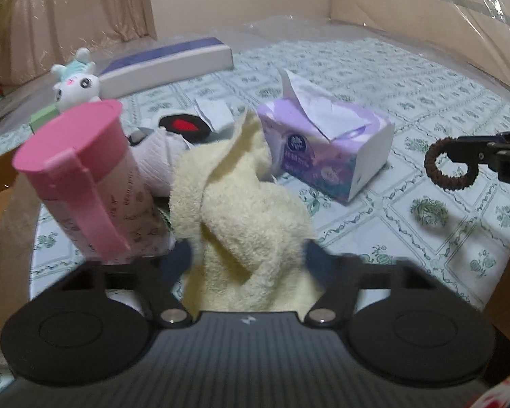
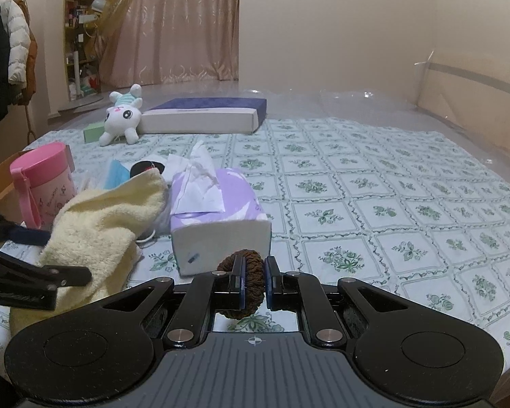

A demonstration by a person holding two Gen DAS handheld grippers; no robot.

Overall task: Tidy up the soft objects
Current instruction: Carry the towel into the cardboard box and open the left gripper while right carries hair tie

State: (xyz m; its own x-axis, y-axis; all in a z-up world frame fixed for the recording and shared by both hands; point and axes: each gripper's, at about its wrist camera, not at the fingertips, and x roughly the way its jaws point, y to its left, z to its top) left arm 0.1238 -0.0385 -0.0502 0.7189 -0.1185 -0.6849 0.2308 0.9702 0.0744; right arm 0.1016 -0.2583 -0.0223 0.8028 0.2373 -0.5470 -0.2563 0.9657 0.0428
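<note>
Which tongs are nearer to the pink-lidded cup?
Left. The left tongs, with the pale yellow fluffy towel between them, are just beside the pink-lidded cup; the right tongs, gripping a brown hair tie, are beyond the purple tissue pack.

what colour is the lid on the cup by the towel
Pink, with a matching pink strap; the lid shows best in the left wrist view.

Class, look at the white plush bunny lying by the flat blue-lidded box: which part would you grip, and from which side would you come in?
Grip the plush bunny across its round head, coming from above. It lies on its side with the flat box close against one flank, so a sideways approach looks blocked; the limbs look thin and floppy.
</note>
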